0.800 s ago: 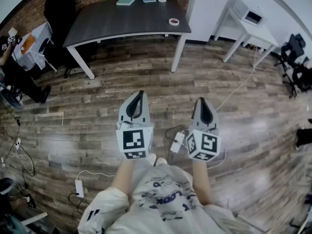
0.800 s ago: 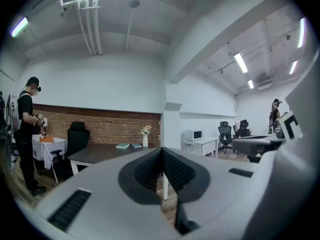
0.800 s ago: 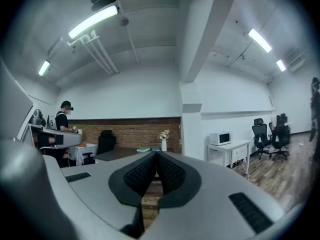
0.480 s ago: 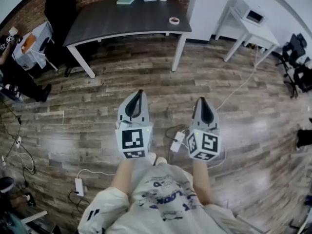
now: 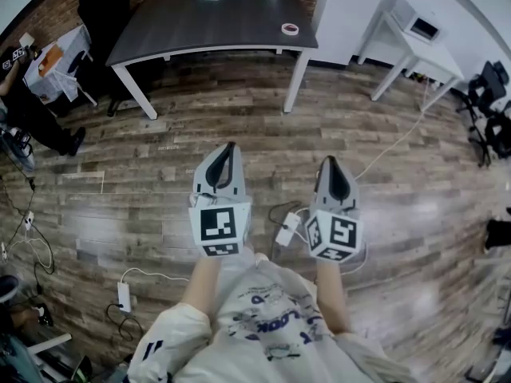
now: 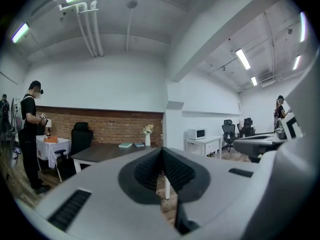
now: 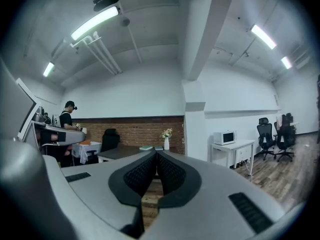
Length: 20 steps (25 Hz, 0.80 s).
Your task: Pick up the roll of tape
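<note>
Left tongs (image 5: 230,148) and right tongs (image 5: 330,164) are pressed together, empty. The small pale roll of tape (image 5: 290,29) sits near the dark grey worktop's (image 5: 200,26) front right corner, well apart from them; arriving unspread could knock it off.

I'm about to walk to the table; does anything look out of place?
Yes: a white power strip and loose cables lie on the wooden floor right in the walking path, a possible trip risk.
</note>
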{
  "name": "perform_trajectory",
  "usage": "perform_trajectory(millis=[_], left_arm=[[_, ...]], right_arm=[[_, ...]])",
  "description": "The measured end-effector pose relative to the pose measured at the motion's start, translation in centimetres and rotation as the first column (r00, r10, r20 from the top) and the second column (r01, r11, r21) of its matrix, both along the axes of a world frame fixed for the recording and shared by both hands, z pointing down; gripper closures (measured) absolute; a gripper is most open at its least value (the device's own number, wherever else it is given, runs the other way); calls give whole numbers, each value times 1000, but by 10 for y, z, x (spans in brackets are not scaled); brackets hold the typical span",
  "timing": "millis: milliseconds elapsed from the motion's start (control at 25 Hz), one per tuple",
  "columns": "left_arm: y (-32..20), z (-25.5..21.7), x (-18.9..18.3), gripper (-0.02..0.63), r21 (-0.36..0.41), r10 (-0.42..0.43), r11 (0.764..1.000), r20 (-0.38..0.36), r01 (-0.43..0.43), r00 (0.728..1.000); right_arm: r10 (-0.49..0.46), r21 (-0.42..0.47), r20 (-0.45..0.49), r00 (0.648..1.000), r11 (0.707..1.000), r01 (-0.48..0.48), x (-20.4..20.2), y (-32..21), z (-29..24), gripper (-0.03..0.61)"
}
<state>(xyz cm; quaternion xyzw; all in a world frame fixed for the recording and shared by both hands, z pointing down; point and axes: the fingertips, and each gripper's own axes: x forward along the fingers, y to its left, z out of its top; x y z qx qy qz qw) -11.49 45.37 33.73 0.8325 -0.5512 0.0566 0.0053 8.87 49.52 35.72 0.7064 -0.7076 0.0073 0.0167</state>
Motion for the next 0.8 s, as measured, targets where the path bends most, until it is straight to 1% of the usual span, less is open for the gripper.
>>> perform_trajectory(millis=[200,400,560,800], left_arm=[[-8,6,5,612,-7,-2,1000,5,2,1000],[-41,15,1,612,-22,-6,1000,1,6,1000],[-81,23,2,612,-22,3,1000,5,-3,1000],[-162,22,4,612,-20,24,1000,-2,-24,1000]], right_arm=[[7,-6,8,1000,1000,-7,7,-11,7,574],[2,-18,6,1000,1000,-2,5,-45,14,574],[28,-30,7,1000,999,-28,9,-81,25,574],[55,-27,6,998,998,-55,14,-157,24,574]])
